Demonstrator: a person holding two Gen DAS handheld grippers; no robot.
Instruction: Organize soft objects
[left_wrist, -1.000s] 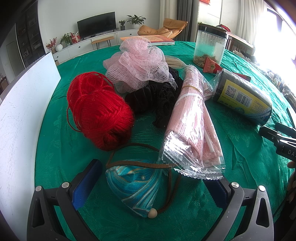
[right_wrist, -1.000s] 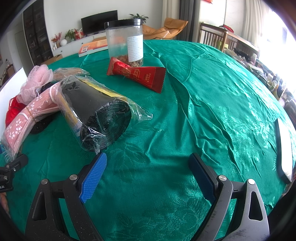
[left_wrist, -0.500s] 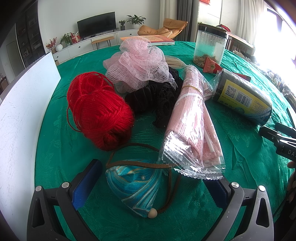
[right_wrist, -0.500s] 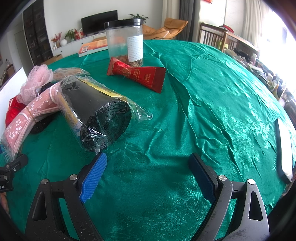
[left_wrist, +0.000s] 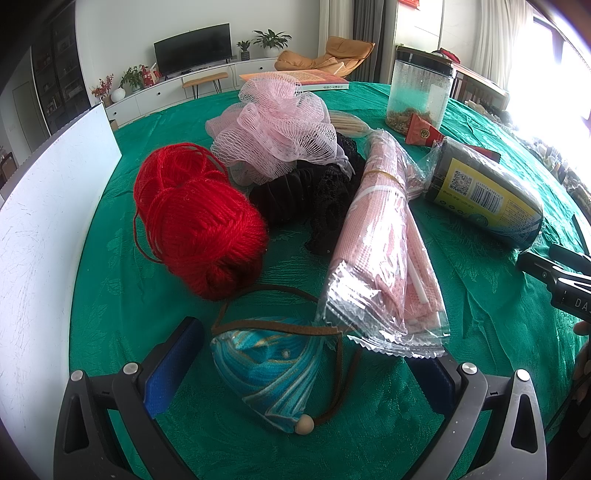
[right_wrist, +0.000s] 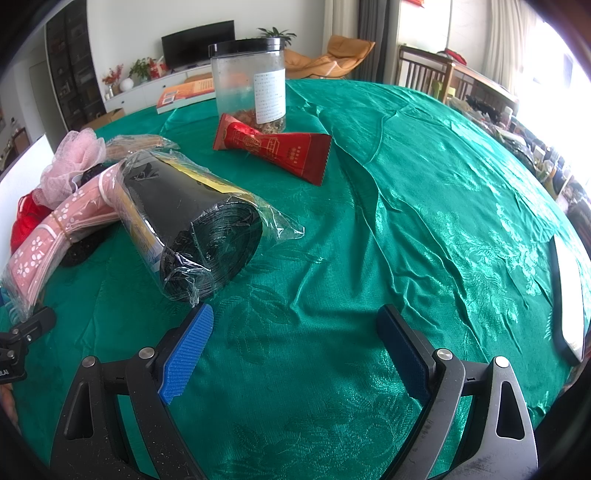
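A blue striped cloth pouch (left_wrist: 269, 365) with a brown cord lies between the open fingers of my left gripper (left_wrist: 306, 365). Behind it lie a red yarn ball (left_wrist: 199, 221), a pink mesh bath puff (left_wrist: 277, 129), black lace fabric (left_wrist: 314, 188) and a pink cloth pack in clear plastic (left_wrist: 380, 240). My right gripper (right_wrist: 295, 350) is open and empty over bare green cloth. The pink pack (right_wrist: 62, 221), the puff (right_wrist: 74, 158) and the yarn (right_wrist: 26, 221) show at the left of the right wrist view.
A black roll of bags in plastic (right_wrist: 192, 221) lies left of my right gripper; it also shows in the left wrist view (left_wrist: 484, 192). A red packet (right_wrist: 273, 147), a clear jar (right_wrist: 251, 88) and a book (right_wrist: 184, 92) lie farther back. A white board (left_wrist: 44, 221) stands at the left.
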